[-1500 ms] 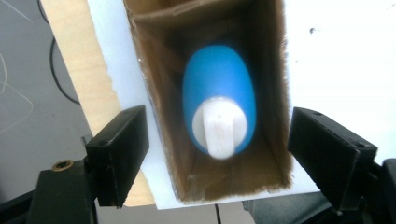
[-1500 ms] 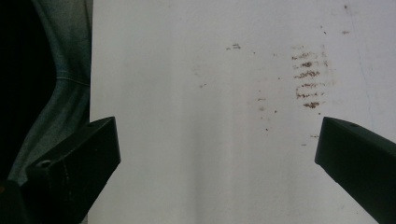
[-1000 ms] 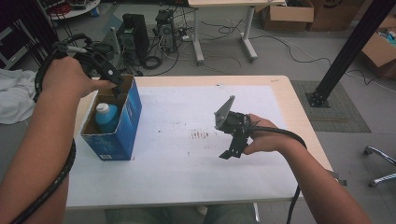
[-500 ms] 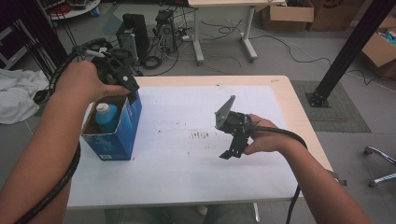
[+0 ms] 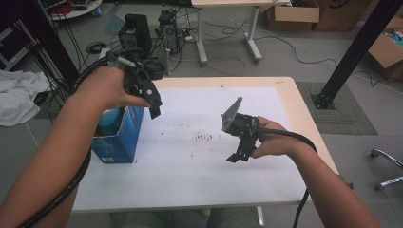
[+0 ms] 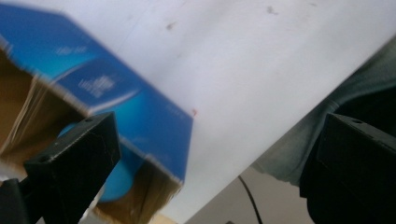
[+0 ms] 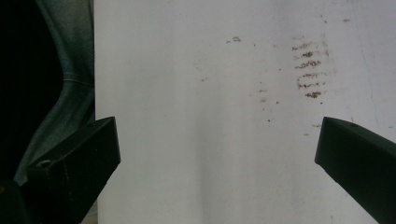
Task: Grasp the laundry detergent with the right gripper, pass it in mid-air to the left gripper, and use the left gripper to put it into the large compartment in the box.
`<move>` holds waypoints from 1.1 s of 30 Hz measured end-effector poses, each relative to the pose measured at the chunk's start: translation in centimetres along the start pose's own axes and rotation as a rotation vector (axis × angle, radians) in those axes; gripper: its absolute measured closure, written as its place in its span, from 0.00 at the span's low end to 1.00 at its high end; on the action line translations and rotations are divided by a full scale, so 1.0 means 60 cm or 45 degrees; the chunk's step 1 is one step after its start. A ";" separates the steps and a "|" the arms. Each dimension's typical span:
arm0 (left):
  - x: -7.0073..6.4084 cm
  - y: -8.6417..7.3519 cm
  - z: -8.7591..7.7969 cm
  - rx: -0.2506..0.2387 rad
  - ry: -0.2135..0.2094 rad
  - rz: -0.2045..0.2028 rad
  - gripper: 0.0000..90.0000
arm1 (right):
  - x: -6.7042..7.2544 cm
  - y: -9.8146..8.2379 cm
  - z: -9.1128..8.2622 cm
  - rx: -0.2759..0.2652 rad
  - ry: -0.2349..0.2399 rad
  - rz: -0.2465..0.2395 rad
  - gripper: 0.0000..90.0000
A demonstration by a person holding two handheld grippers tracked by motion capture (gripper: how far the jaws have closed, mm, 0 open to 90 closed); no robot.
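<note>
An open blue cardboard box stands at the table's left side with a light blue bottle inside it. My left gripper hangs above the box's right edge, open and empty. In the left gripper view my left gripper has its jaws wide apart over the blue box and the bottle's blue top. My right gripper is held low over the middle right of the table, pointing down. In the right gripper view my right gripper is open with nothing between its jaws.
The white table top carries a patch of brown stains, also seen as brown stains in the right gripper view. The person's trouser leg lies past the near table edge. Computer cases, cables and desks stand on the floor beyond.
My left gripper has lifted up out of the blue box and moved right, ending above its right edge, empty. My right gripper has stayed where it was.
</note>
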State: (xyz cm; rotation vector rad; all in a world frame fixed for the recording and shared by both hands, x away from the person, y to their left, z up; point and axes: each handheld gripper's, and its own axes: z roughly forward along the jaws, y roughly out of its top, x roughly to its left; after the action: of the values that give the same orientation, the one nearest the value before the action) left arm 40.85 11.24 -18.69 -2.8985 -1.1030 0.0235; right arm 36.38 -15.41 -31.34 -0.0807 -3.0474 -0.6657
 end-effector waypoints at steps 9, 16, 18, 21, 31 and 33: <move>-0.057 0.026 0.024 0.001 -0.112 0.412 0.00 | -0.001 -0.004 -0.006 0.029 -0.008 0.014 0.00; -0.081 0.023 0.037 0.007 -0.177 0.641 0.00 | -0.005 -0.002 -0.017 0.053 -0.023 0.013 0.00; -0.084 0.022 0.043 0.008 -0.179 0.663 0.00 | -0.005 0.000 -0.020 0.053 -0.024 0.012 0.00; -0.083 0.019 0.049 0.003 -0.192 0.668 0.00 | -0.005 0.002 -0.021 0.060 -0.025 0.008 0.00; -0.082 0.017 0.051 0.000 -0.213 0.684 0.00 | -0.006 0.004 -0.021 0.062 -0.023 0.007 0.00; -0.082 0.017 0.051 -0.004 -0.216 0.684 0.00 | -0.006 0.004 -0.019 0.062 -0.023 0.007 0.00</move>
State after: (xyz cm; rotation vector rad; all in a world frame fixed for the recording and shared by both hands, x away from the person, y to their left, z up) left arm 37.77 7.32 -21.82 -3.1416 -0.3026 0.2858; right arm 36.77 -15.68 -30.18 -0.0949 -3.0771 -0.5931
